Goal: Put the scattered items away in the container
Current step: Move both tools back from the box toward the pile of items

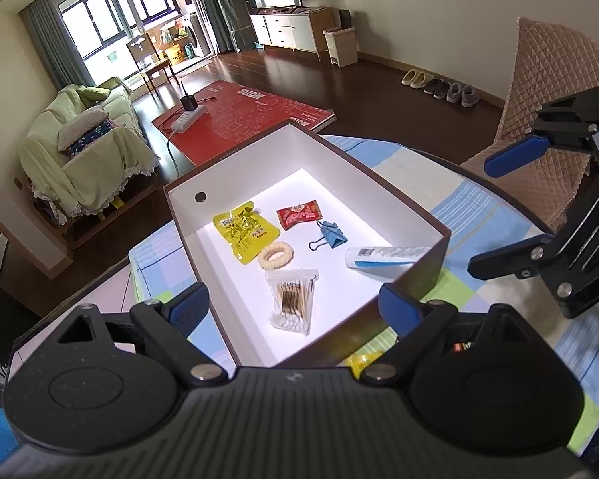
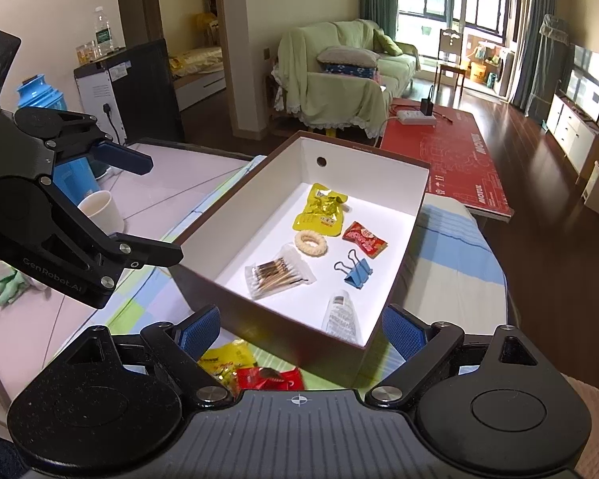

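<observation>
— What was in the brown cardboard box with the white lining [image 2: 383, 215] then?

— Six things lay on its floor. A crumpled yellow snack pouch [image 2: 322, 210] sat nearest the far wall, a red sweet wrapper [image 2: 364, 239] to one side of it, and a cream ring-shaped hair tie [image 2: 310, 242] just beside the pouch. A clear bag of cotton swabs [image 2: 277, 272], a blue binder clip with black wire handles [image 2: 352, 270] and a white tube with a printed label [image 2: 341, 316] lay toward the near end, apart from each other.

— And outside the box?

— On the checked cloth covering the counter [image 2: 455, 267], against the near wall, lay a yellow packet [image 2: 225, 363] and a red packet [image 2: 269, 378], touching each other.

— The fingers?

— The left gripper [image 1: 293, 305] hung over the near edge of the box, blue-padded fingers [image 1: 187, 305] spread wide, empty. The right gripper [image 2: 301, 329] was likewise spread and held nothing, above the two packets.
</observation>
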{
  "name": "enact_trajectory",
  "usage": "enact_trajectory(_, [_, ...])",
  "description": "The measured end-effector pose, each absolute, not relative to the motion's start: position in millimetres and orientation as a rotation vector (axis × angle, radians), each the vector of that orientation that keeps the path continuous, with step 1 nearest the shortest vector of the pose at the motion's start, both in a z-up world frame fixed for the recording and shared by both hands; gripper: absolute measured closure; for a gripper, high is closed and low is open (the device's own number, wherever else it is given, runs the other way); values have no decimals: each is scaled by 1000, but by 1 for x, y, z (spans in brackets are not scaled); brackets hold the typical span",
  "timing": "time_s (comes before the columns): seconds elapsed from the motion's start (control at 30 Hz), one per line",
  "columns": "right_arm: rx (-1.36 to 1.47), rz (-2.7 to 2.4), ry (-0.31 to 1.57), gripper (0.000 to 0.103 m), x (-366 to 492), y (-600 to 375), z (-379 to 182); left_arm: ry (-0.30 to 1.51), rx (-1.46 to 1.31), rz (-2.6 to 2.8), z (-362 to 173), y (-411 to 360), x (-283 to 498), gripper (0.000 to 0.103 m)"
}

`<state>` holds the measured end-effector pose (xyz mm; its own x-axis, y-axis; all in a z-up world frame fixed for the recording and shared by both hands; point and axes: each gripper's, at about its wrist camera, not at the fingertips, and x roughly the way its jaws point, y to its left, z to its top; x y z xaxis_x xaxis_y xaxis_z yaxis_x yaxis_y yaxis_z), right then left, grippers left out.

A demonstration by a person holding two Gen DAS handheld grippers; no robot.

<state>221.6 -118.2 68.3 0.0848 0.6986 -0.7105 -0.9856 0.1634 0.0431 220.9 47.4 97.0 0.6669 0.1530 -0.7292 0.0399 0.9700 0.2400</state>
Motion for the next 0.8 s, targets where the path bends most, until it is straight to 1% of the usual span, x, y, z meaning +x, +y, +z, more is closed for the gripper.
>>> enact_trajectory(0.37, [-489,1349,687,12,208,-139,68,837,225,57,92,38,196,13])
enact_trajectory(0.8, [-471,1387,704,12,203,-173,43,856,192,8,58,37,166,13])
